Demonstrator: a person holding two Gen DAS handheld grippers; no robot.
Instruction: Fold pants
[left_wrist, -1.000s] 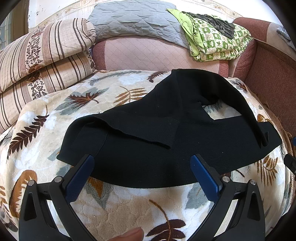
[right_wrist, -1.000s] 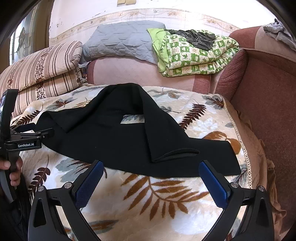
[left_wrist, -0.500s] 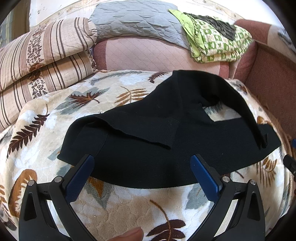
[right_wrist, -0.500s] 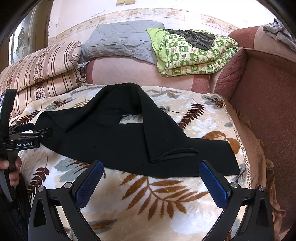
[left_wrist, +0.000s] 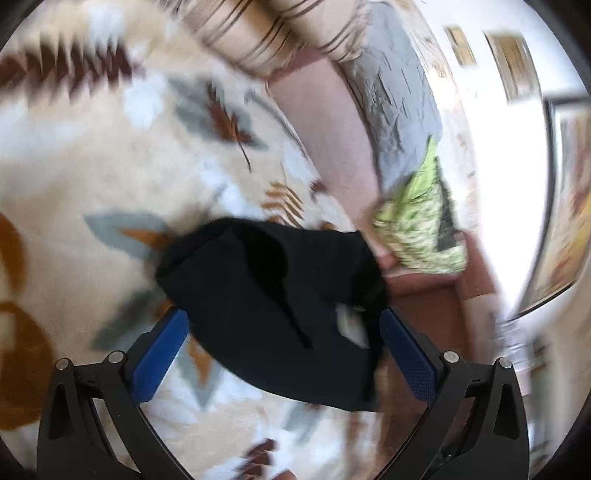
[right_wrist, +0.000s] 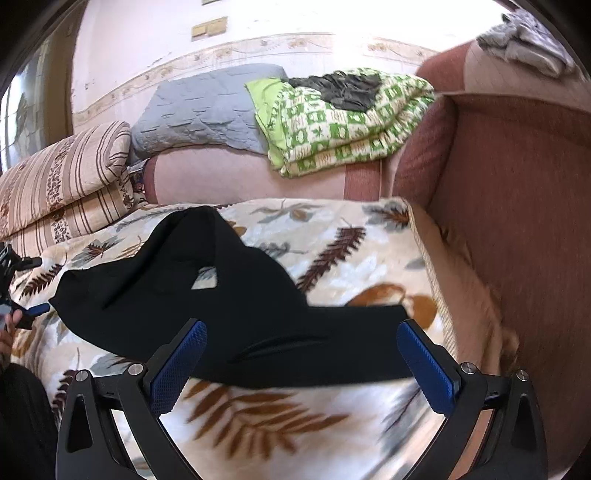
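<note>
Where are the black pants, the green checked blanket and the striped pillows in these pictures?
black pants (right_wrist: 236, 314): right wrist view, on the flat middle of the fabric.
green checked blanket (right_wrist: 343, 122): right wrist view, on its folded top layer.
striped pillows (right_wrist: 62, 177): right wrist view, on the upper pillow's face.

Left wrist view: rolled sideways, blurred, close above the leaf-patterned cream blanket (left_wrist: 92, 173). Right wrist view: level, low over the same blanket, facing the reddish-brown sofa back (right_wrist: 240, 177). Shared: crumpled black pants (right_wrist: 207, 295), green-and-white patterned quilt (left_wrist: 417, 229).
</note>
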